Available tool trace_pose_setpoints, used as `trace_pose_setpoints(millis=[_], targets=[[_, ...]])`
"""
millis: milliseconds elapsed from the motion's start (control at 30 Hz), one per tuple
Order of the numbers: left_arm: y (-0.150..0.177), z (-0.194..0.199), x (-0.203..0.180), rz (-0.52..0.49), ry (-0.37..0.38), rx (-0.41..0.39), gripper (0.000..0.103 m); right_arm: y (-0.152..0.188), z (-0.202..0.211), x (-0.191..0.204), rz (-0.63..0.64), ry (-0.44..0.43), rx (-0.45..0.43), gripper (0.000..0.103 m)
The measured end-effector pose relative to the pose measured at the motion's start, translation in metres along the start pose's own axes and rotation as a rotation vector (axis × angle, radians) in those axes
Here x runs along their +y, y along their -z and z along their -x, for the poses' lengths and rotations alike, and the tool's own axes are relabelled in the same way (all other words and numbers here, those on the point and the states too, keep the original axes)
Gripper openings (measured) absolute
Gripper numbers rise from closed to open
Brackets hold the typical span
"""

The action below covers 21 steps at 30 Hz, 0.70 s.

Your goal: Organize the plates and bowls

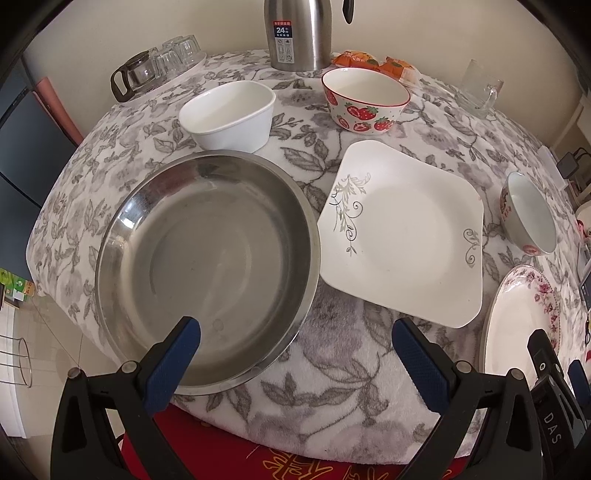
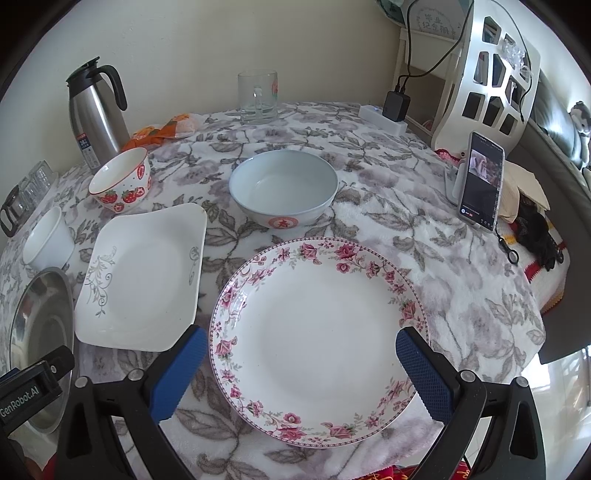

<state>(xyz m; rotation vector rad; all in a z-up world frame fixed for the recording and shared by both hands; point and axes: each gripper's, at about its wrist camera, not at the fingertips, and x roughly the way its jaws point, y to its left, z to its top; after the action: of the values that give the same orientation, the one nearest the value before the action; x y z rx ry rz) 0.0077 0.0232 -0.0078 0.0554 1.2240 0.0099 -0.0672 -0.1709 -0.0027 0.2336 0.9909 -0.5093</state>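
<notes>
A round steel basin [image 1: 207, 269] lies at the near left of the table, with my left gripper [image 1: 295, 336] open over its near rim and nothing between the fingers. A square white plate [image 1: 402, 236] [image 2: 144, 277] sits beside the basin. Behind them stand a white square bowl [image 1: 229, 116] [image 2: 48, 240] and a strawberry bowl [image 1: 364, 99] [image 2: 122, 181]. A round flower-rimmed plate [image 2: 317, 339] [image 1: 521, 325] lies under my open right gripper [image 2: 301, 349]. A pale blue bowl [image 2: 284, 188] [image 1: 530, 214] stands behind it.
A steel thermos jug [image 1: 299, 33] [image 2: 98, 110], orange snack packets [image 1: 373, 62], a glass mug [image 2: 257, 96] [image 1: 476, 90] and a tray of glasses [image 1: 162, 62] line the far edge by the wall. A propped phone [image 2: 480, 181], charger [image 2: 397, 107] and white rack [image 2: 487, 74] stand at the right.
</notes>
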Motion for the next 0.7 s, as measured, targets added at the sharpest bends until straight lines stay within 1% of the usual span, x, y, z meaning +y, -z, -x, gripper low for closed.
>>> trace_pose_setpoints(millis=[700], targets=[[0.0008,-0.0022,-0.0002,-0.003,0.002,0.009,0.103,0.0000,0.0001,0.0014,0.007,0.003,-0.001,0.103]])
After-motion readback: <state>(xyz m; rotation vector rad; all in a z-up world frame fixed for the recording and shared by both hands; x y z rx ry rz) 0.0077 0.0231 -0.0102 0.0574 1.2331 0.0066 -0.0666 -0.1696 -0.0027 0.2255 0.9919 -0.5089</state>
